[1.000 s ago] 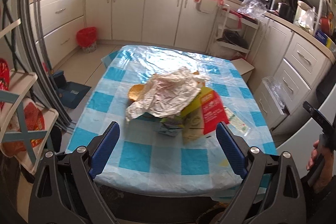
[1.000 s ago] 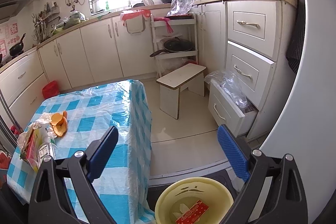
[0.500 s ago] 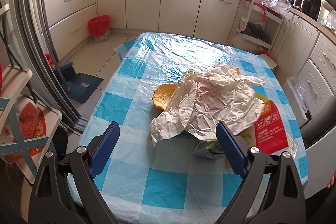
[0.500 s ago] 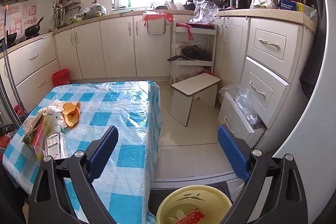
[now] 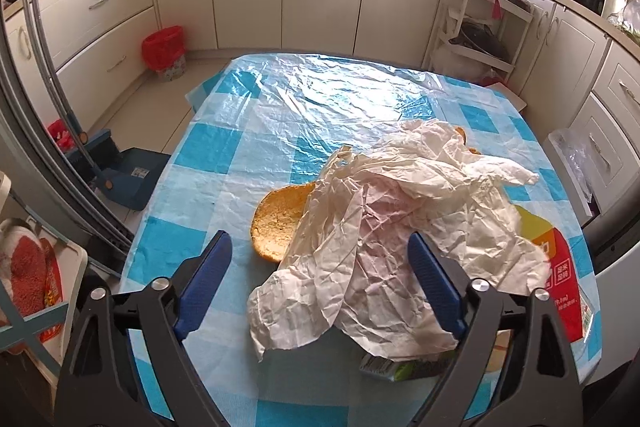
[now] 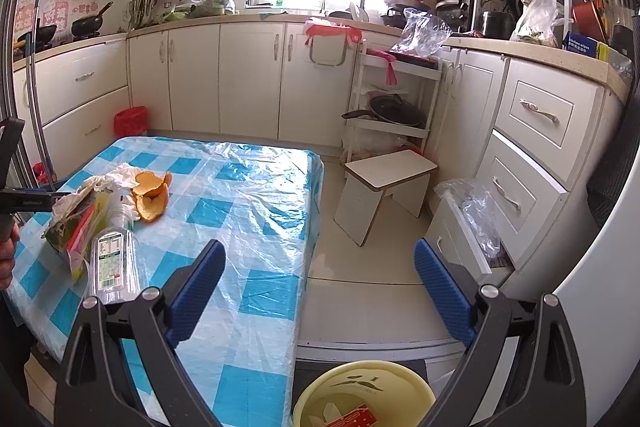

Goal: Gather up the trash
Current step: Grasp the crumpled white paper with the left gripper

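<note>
A table (image 5: pixel 248 131) under a blue and white checked cloth fills the middle of the left wrist view and the lower left of the right wrist view. On it, right of centre in the left view, lies a pile of trash topped by a big sheet of crumpled white paper (image 5: pixel 400 227). A red and yellow packet (image 5: pixel 560 267) sticks out from under the paper at the right edge, and a piece of orange peel (image 5: pixel 276 223) shows at the paper's left side, touching it. A clear plastic bottle (image 6: pixel 114 259) lies at the near side of the pile in the right view.

At the bottom of the right view, below the table's corner, stands a yellow bucket (image 6: pixel 320 391) with a red box (image 6: pixel 354 417) inside.

The left gripper (image 5: pixel 320 267) hangs over the near part of the paper, its jaws wide and just closing a little; the paper lies between them, but the pads do not press it. The right gripper (image 6: pixel 320 275) is wide open and empty, between table edge and floor.
</note>
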The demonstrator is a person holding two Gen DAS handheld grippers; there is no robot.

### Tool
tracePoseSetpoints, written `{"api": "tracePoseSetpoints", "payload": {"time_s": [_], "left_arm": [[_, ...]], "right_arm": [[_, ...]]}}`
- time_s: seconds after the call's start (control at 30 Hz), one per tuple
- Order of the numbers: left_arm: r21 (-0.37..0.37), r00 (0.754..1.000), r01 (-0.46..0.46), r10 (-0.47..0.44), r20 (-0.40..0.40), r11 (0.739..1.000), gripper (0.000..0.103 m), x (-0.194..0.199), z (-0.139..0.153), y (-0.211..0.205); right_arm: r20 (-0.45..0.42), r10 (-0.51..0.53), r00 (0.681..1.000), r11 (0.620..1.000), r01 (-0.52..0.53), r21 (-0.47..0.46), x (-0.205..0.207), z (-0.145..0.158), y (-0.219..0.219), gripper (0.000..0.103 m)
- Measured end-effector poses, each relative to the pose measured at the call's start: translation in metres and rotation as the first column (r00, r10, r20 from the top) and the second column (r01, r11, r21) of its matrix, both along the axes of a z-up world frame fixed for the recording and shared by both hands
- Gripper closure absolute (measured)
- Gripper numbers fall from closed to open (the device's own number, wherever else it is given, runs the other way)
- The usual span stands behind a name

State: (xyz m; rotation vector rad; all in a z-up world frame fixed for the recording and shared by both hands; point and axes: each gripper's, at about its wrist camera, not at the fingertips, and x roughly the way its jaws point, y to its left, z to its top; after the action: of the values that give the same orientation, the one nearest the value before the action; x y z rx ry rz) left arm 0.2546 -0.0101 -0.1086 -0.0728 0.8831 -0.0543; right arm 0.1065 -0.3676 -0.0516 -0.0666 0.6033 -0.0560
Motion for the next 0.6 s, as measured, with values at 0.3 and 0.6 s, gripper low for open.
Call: {"api": "tracePoseSetpoints", "payload": {"time_s": [0.3,0.6], "left_arm": [[-0.108,0.998,0.057,-0.06,-0.028,0.993,0.095,0.01,0.0,0.005],[-0.165,0.998,0.059,-0.055,0.027,0.985,0.099,-0.02,0.022,0.024]], "right_arm": [[-0.004,0.013,1.0,1.0,-0.013,-0.004,0.001,-0.002,0.003,0.011],[-0.002,0.02,1.0,1.0,-0.02,-0.008,-0.001,-0.002,0.005,0.011]]}}
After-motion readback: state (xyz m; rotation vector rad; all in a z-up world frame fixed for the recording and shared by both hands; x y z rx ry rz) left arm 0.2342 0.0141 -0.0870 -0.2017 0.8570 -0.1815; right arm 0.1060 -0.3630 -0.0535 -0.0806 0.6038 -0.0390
